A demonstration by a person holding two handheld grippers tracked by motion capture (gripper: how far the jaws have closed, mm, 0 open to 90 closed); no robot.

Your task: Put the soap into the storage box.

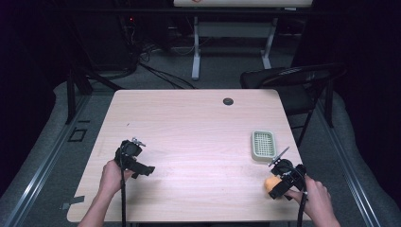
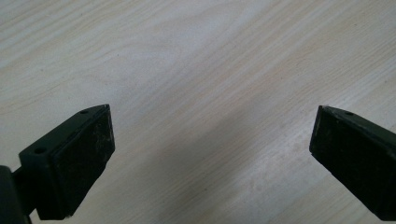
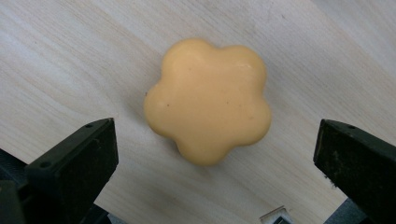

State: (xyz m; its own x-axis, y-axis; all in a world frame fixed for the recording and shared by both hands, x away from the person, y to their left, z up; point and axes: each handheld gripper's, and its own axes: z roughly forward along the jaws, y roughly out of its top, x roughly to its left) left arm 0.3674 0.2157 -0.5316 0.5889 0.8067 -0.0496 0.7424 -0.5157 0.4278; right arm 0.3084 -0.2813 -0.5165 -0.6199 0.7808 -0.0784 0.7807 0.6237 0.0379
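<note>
Two black jaws stand wide apart on the right gripper (image 3: 215, 154), and between them, just ahead, lies the orange flower-shaped soap bar (image 3: 208, 99), flat on the pale wooden table (image 1: 198, 137) and touched by neither jaw. From the high view that right gripper (image 1: 275, 186) sits at the near right corner, close to the table's near edge and right edge, so little room on those sides. Just beyond it, a pale green rectangular slatted soap dish (image 1: 263, 144) rests by the right edge, apart from the soap. Over on the left, the left gripper (image 2: 212, 154) also has its jaws spread, with bare wood between them; it hangs near the left edge (image 1: 142, 166). Wide open tabletop runs between the two. Far side: a small dark round grommet (image 1: 228, 101). Past the table's far right corner, a black folding chair (image 1: 293, 78). No writing readable.
</note>
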